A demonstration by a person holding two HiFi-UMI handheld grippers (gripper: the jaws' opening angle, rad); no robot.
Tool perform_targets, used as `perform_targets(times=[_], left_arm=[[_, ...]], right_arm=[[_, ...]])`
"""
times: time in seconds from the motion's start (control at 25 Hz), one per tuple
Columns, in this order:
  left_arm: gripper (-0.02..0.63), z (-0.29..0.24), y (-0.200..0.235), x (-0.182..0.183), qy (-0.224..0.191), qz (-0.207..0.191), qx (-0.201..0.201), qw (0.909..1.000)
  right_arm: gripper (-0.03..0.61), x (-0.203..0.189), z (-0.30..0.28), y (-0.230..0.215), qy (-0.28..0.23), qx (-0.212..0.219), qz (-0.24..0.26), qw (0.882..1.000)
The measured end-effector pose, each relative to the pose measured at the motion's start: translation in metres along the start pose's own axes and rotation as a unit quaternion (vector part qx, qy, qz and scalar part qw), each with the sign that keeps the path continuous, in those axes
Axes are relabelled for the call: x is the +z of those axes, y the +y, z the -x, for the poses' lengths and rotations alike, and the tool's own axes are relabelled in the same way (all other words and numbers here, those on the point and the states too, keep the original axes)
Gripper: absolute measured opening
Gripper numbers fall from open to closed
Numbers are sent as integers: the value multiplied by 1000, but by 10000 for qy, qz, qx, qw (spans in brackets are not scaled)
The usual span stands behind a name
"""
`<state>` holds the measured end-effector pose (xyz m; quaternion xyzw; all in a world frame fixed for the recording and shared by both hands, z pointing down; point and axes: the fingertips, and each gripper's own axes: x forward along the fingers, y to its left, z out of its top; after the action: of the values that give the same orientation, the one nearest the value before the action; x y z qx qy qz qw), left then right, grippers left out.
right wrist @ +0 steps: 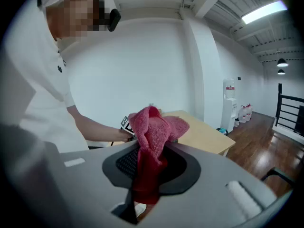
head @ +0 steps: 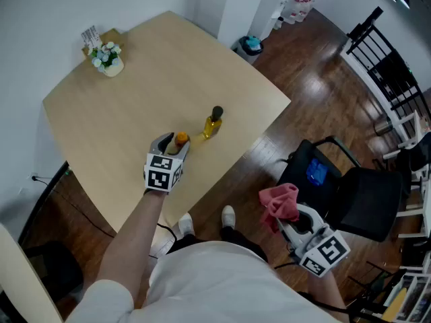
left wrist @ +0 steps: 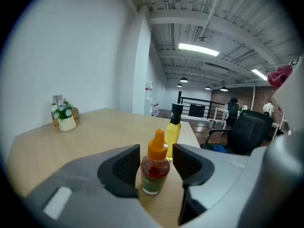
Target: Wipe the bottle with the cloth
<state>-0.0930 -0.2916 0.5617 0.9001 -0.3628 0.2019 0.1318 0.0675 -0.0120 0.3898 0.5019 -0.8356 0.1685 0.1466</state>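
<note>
A small bottle [head: 180, 140] [left wrist: 154, 170] with an orange cap and reddish contents stands upright on the wooden table [head: 135, 106]. My left gripper [head: 172, 144] [left wrist: 156, 159] is open, with one jaw on each side of the bottle and narrow gaps showing. Just beyond it stands a taller yellow bottle [head: 213, 123] [left wrist: 173, 132] with a black cap. My right gripper [head: 295, 222] [right wrist: 149, 167] is off the table, low at the right, and shut on a bunched pink cloth [head: 279, 204] [right wrist: 153, 127]. The cloth sticks up out of its jaws.
A small pot of flowers [head: 108, 59] [left wrist: 64, 118] sits at the table's far left corner. A black office chair [head: 350, 190] with a blue item [head: 316, 172] on it stands right of the table, close to my right gripper. A water dispenser [head: 271, 9] stands against the far wall.
</note>
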Motion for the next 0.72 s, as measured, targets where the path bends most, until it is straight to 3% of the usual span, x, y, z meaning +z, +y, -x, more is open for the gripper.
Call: perform_targets(times=[0.16,0.24,0.44,0.72], left_arm=[[224,-23,2,-4,151,-103,24,9998],[168,-29,2,-5,165,-167,74,9997],[161,-23,-3,-1,173,-99,145,9997],[161,41,-43,66,-244,26,-505,9984]], right_arm=[[86,4,-9,-20,69,131,86,9999],[86,7,-11,-31,63,193,116,9997],[86,16,-21,-57,-12,437,287,9986],[86,61,-65,-59,-534,1257,647,9885]])
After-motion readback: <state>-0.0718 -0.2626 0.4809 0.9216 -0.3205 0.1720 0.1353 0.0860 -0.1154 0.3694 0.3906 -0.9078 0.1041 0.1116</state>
